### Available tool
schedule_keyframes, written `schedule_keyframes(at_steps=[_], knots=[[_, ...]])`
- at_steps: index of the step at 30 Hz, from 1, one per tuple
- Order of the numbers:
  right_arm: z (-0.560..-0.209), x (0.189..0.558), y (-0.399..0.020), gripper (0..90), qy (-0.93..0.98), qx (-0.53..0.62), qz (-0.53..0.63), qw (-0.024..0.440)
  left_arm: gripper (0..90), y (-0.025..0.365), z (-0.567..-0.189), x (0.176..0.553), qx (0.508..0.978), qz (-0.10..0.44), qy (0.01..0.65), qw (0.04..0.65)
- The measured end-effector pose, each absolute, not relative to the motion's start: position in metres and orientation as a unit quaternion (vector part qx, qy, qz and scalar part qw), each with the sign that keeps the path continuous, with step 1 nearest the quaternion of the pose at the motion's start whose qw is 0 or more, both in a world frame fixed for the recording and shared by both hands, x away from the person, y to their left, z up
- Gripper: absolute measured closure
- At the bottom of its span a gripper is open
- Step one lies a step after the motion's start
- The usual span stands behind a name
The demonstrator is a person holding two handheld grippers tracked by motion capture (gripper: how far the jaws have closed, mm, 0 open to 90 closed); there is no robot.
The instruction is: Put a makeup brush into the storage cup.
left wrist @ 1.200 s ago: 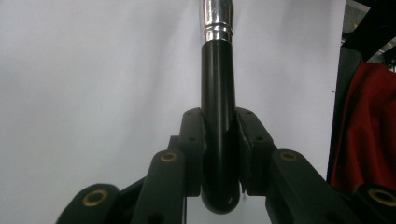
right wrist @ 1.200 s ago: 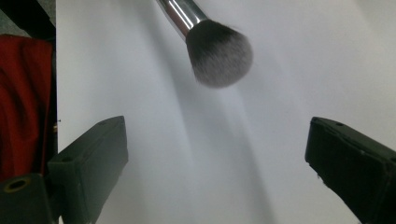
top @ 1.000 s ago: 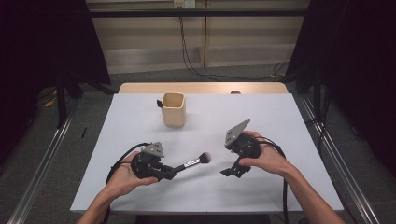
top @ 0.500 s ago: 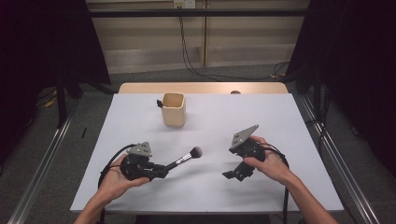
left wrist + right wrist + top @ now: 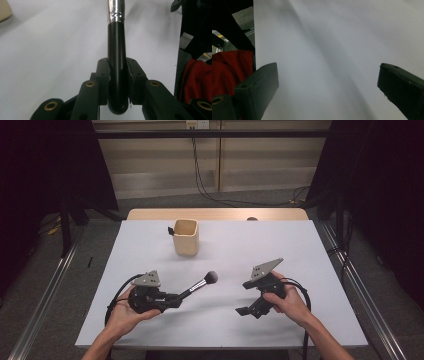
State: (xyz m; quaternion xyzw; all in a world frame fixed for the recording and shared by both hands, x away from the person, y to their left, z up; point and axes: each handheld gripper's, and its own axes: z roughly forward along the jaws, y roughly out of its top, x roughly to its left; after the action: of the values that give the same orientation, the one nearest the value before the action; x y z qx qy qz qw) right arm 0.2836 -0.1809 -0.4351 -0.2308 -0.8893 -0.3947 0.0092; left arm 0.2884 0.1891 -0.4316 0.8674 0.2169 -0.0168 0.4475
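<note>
The left gripper pinches the black handle of a makeup brush, whose bristled head points up toward the beige cup. The right gripper, jaws spread wide with nothing between, hovers well right of the brush. Bare white table lies between the cup and both hands.

The high view looks forward and down from above the table's near edge. The left gripper view sits close behind its jaws, facing along the brush. The right gripper view looks down near bare tabletop. All three share that white surface.
</note>
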Motion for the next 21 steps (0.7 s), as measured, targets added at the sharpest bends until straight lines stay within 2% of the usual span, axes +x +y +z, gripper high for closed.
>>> schedule_keyframes(at_steps=[12,21], knots=[[-0.439,0.276,-0.183,2.8,-0.862,-0.243,-0.444,-0.013,74.5,0.189,-0.435,0.287,0.850,0.015,0.217,0.479],[-0.442,0.271,-0.178,2.7,-0.845,-0.236,-0.477,-0.048,74.5,0.187,-0.435,0.285,0.835,0.034,0.204,0.510]])
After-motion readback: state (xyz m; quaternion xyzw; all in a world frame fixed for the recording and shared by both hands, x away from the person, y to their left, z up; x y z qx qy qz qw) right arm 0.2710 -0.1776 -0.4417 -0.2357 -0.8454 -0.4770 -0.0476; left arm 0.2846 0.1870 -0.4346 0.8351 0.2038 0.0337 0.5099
